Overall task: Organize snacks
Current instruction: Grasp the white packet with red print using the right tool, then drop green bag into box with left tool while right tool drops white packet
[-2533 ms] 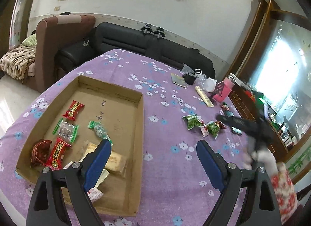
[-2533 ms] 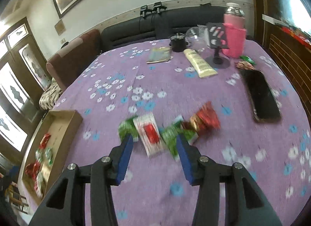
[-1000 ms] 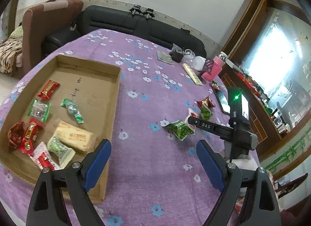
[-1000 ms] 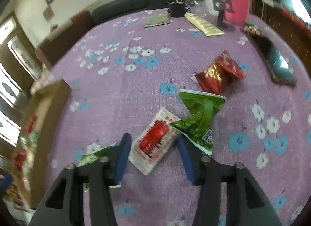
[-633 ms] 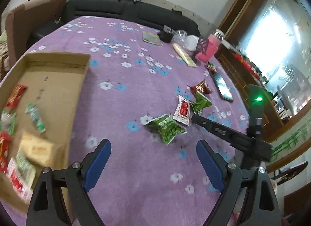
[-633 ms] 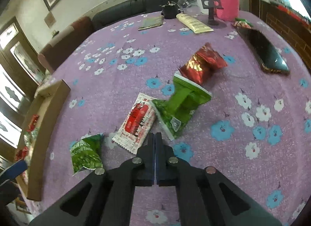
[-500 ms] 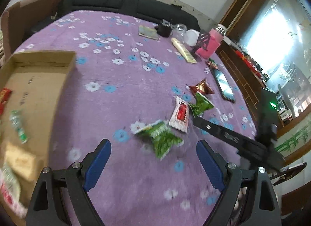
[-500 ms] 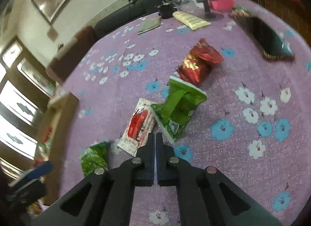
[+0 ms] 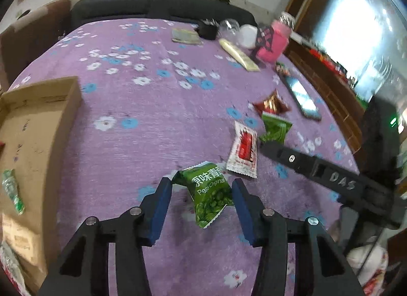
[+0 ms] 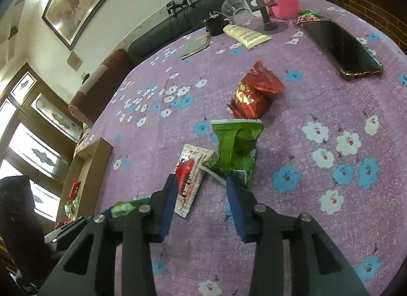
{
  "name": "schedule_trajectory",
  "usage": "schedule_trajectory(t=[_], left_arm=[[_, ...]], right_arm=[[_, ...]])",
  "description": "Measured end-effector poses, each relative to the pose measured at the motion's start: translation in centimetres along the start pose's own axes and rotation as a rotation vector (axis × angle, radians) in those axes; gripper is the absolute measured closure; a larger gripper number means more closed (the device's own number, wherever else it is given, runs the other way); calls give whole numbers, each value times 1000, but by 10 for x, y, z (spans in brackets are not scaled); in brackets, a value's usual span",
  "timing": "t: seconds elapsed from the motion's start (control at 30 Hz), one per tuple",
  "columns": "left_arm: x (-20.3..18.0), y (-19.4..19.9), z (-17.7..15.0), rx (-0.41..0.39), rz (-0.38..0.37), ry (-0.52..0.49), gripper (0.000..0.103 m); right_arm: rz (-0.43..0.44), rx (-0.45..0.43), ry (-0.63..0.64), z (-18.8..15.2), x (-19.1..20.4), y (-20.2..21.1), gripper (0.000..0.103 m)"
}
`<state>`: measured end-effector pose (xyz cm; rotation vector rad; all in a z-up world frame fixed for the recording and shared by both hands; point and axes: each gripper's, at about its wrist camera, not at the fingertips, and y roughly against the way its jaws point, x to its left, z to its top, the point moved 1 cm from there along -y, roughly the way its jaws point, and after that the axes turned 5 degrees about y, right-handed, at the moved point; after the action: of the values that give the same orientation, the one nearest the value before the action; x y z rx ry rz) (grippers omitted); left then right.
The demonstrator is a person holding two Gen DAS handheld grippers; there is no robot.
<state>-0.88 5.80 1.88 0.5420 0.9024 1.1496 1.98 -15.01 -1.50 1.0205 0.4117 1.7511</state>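
Two close wrist fisheyes (angled down) — shared snack cluster (image 9: 257,130) on purple tablecloth (image 10: 318,107).

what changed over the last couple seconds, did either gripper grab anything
The left gripper swung from the cardboard tray to straddle the green pea packet, jaws narrower but open. The right gripper shut empty, then reopened over the red-and-white packet. Nothing grabbed; snacks unmoved.
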Motion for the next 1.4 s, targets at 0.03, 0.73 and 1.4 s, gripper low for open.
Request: schedule_trajectory(t=[0.03, 0.73, 1.4], left_arm=[[5, 5, 0, -9, -8, 13, 51], [76, 105, -35, -167, -43, 130, 51], [203, 143, -46, -246, 117, 383, 51]], right_arm=[[-2, 0, 12, -1, 3, -1, 65], [-298, 60, 239, -5, 74, -44, 79], [83, 95, 444, -23, 232, -23, 78]])
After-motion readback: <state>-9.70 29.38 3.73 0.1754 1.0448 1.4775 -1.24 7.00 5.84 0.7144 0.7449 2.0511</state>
